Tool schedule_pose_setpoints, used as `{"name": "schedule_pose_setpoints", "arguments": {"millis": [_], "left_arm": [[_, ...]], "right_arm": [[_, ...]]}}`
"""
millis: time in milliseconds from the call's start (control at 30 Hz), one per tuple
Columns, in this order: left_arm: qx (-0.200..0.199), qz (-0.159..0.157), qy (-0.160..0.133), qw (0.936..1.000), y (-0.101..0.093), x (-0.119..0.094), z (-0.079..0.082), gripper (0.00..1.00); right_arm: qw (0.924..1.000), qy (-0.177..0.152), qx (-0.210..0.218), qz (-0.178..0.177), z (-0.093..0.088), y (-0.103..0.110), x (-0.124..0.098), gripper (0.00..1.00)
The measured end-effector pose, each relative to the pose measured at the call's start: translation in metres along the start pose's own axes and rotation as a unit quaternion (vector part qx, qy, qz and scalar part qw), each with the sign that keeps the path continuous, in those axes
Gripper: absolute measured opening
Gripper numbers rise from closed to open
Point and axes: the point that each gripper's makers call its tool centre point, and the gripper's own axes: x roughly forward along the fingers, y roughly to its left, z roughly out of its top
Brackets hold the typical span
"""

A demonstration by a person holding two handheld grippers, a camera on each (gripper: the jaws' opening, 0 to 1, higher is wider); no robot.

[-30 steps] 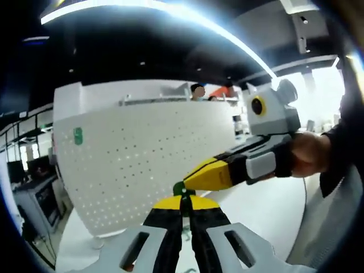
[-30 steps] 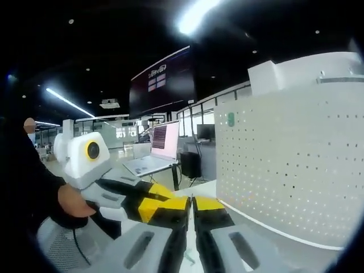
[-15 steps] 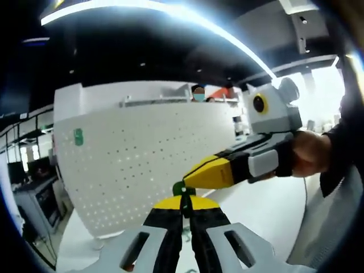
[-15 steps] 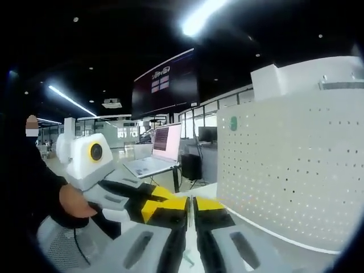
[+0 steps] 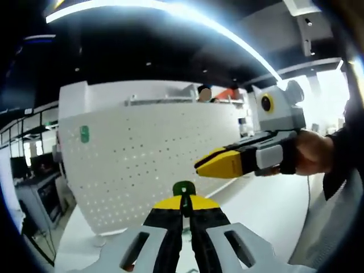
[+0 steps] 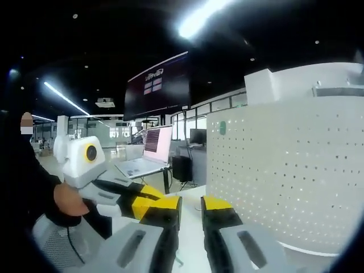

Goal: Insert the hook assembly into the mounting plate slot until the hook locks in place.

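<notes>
My left gripper point(image 5: 183, 206) is shut on a small green hook piece point(image 5: 183, 187), whose round head pokes up just above the yellow fingertips. Behind it stands the white perforated mounting plate point(image 5: 142, 165), upright and curved by the lens, with a green tag point(image 5: 85, 133) near its upper left. My right gripper point(image 5: 209, 164) comes in from the right, held by a hand point(image 5: 311, 152), its tip a little above and right of the hook, apart from it. In the right gripper view its jaws point(image 6: 191, 207) stand open, nothing between them, with the plate point(image 6: 284, 176) to the right and the left gripper point(image 6: 139, 196) to the left.
The plate stands on a white table point(image 5: 267, 210). In the right gripper view an open laptop point(image 6: 145, 159) sits on a desk behind, under a dark wall screen point(image 6: 156, 85). A person point(image 5: 205, 94) shows over the plate's top edge.
My right gripper has opened and drawn back up and to the right, away from the green hook it was touching. The left gripper keeps its hold on the hook.
</notes>
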Motion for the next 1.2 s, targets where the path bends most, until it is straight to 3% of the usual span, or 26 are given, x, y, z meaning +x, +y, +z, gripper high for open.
{"name": "schedule_pose_setpoints", "arguments": {"millis": [400,767,1200], "left_arm": [[-0.005,0.006,-0.003,1.0000,0.003,-0.001,0.001,0.03],[-0.009,0.012,-0.003,0.9999,0.006,-0.002,0.000,0.03],[-0.032,0.041,-0.016,0.9985,0.023,-0.005,0.009,0.03]], "right_arm": [[0.9996,0.018,-0.015,-0.018,-0.008,-0.002,-0.007,0.21],[0.9976,0.030,-0.048,-0.040,-0.010,-0.007,-0.013,0.38],[0.9965,0.038,-0.043,-0.061,-0.015,-0.020,-0.015,0.49]]}}
